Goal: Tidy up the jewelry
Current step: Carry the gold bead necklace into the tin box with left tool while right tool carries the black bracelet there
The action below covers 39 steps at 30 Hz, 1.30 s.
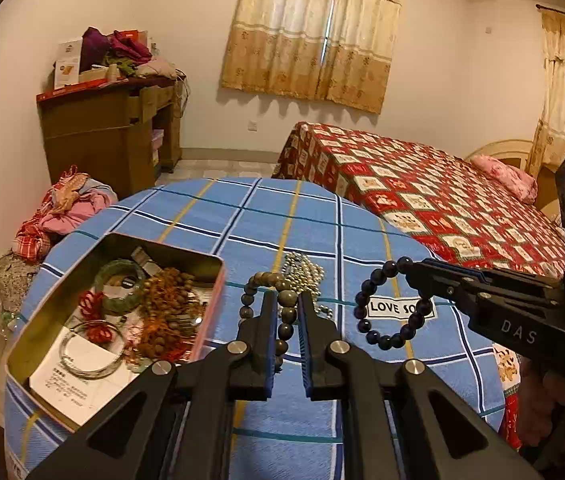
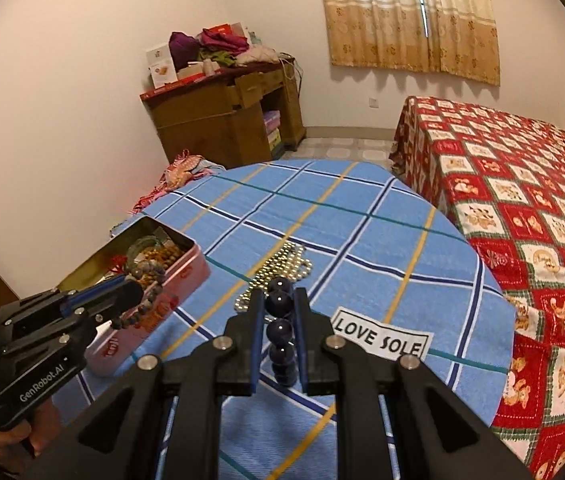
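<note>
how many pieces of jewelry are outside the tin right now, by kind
grey-brown bead bracelet, held in the left tool: 1
dark blue bead bracelet, held in the right tool: 1
silver bead chain on the cloth: 1
total: 3

My left handheld gripper (image 1: 284, 308) is matte black plastic, its two long fingers lined with ribbed blue pads (image 1: 269, 340) and hinged on angular black link arms with round silver pivot pins. My right handheld gripper (image 2: 278, 304) is built the same, black with blue pads and silver pins. From the side, one body carries white "GenRobot.AI" lettering, the other "DAS", both with small silver screws.
</note>
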Motion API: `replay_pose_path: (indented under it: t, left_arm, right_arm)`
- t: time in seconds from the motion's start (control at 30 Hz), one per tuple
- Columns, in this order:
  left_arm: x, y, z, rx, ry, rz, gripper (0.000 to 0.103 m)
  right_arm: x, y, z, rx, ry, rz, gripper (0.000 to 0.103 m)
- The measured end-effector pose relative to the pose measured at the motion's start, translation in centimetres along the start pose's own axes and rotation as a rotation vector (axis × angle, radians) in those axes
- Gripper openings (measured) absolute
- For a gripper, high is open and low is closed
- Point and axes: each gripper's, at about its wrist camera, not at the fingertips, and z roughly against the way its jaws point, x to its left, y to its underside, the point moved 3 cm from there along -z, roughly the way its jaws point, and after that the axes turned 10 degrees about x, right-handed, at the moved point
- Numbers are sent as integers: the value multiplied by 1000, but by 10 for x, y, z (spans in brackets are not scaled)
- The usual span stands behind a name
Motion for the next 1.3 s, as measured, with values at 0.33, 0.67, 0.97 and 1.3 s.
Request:
replay_pose_path:
  t: [0.33, 0.67, 0.97, 1.3]
  left_arm:
    - [21, -1, 14, -23, -31, 38, 9]
    - [36, -1, 23, -39, -57, 65, 9]
    - [51, -1, 27, -44, -83, 91, 9]
    - [77, -2, 31, -45, -124, 136, 9]
  right_arm:
    - [22, -9, 3, -21, -21, 55, 17]
    - [44, -15, 2, -28, -39, 104, 16]
    - [63, -19, -1, -31, -64, 140, 16]
    - [90, -25, -8, -37, -111, 188, 16]
